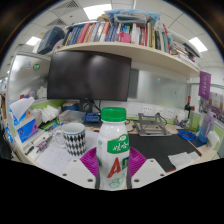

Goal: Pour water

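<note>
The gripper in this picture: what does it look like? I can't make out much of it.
Little of the gripper shows here. Its two fingers each carry a magenta pad on the inner face, flat and roughly rectangular, rising from below. The rest of the body is out of sight, and no cables, markings, hand or sleeve show.

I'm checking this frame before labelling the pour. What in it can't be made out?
- Bottle: gripper view, its base is cut off below, between the fingers; the label text is too small to read.
- Water level: hidden by the bottle's label and opaque body.
- Grip: pads flank the bottle, but contact cannot be confirmed.
- Patterned mug: its inside is not visible from this angle.
- Books on the shelf: titles too small.
</note>
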`<state>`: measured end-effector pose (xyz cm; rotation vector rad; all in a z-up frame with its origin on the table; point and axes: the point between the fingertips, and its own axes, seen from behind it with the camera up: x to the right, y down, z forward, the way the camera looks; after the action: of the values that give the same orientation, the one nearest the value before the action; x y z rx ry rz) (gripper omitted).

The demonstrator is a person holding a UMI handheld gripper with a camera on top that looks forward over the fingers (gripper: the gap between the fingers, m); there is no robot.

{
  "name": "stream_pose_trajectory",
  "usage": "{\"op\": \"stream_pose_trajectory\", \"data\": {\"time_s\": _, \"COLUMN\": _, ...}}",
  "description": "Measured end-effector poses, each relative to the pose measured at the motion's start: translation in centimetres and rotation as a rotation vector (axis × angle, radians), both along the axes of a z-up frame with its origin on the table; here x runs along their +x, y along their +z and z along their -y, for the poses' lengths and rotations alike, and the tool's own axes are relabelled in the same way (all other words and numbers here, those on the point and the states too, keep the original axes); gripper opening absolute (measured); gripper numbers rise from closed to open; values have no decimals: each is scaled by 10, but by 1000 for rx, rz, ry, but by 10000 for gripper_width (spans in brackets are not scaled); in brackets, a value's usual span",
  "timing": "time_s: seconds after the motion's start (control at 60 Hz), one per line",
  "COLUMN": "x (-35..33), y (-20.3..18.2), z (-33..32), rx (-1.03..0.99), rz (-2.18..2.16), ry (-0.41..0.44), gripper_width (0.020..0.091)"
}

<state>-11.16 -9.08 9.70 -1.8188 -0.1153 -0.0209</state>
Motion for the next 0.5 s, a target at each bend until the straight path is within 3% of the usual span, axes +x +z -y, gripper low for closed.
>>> {"op": "stream_pose_trajectory", "data": {"time_s": 0.217, "x": 21, "y": 35, "z": -30, "rx": -66, "rz": 266, "ry": 30, "gripper_width": 353}}
{"op": "stream_pose_trajectory", "data": {"time_s": 0.317, "x": 24, "y": 50, "z": -53, "rx": -74, "rz": 525, "ry": 104, "gripper_width": 352}}
{"op": "stream_pose_trajectory", "data": {"time_s": 0.5, "x": 1, "y": 65, "z": -83, "rx": -47, "rz": 1056, "ry": 341, "gripper_width": 352}}
